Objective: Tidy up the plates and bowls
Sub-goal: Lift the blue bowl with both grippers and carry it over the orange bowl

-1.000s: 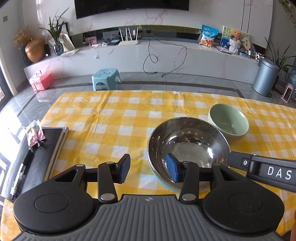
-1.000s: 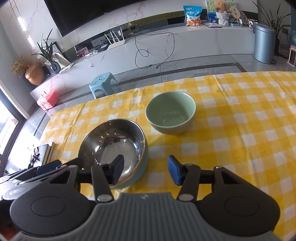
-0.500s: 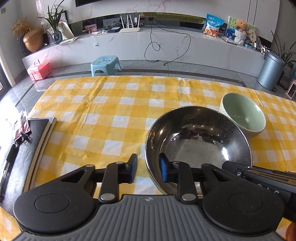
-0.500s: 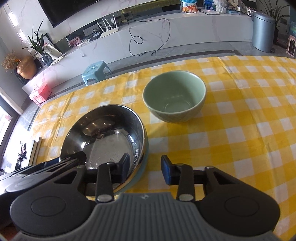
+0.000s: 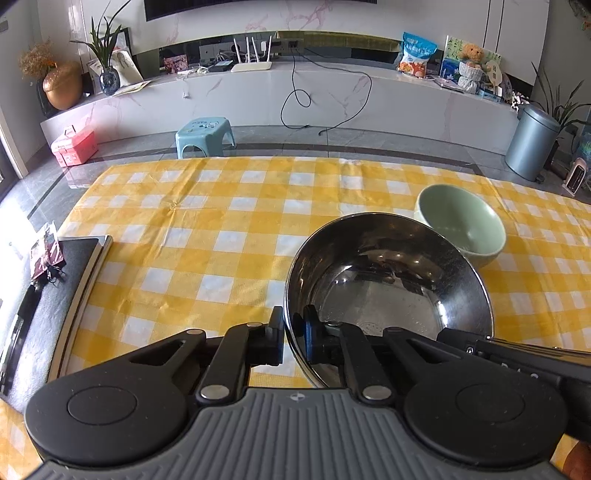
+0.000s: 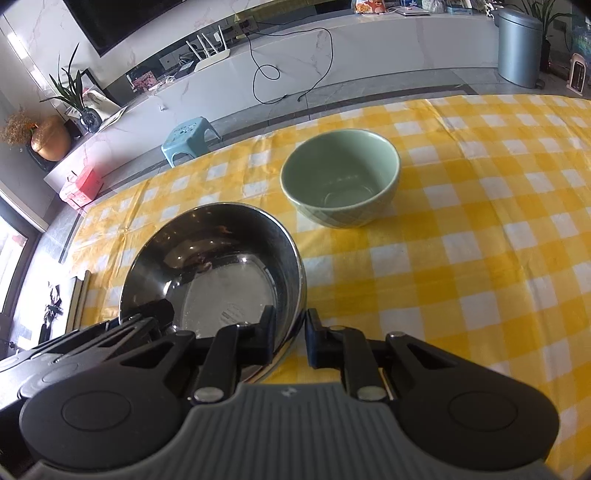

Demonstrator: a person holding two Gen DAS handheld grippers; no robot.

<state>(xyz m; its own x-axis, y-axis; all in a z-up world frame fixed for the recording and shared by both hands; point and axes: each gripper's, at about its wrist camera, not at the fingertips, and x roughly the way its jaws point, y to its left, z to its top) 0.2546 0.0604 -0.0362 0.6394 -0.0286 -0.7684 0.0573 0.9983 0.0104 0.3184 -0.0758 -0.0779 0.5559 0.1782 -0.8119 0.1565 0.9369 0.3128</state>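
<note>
Close behind steel bowl (image 5: 388,273): green bowl (image 5: 461,225), apart.

Setting: a home living room. Indicators: a wall-mounted television (image 5: 258,5) at the top centre of the left wrist view, above a long white marble-patterned media console (image 5: 295,92). The console carries a router (image 5: 251,64), a snack bag (image 5: 417,55), a teddy bear (image 5: 471,55) and potted plants (image 5: 105,55). On the grey tiled floor stand a small blue stool (image 5: 203,134) at centre and a grey bin (image 5: 530,146) at right. The foreground shows a table with a yellow checked tablecloth (image 5: 221,221).
</note>
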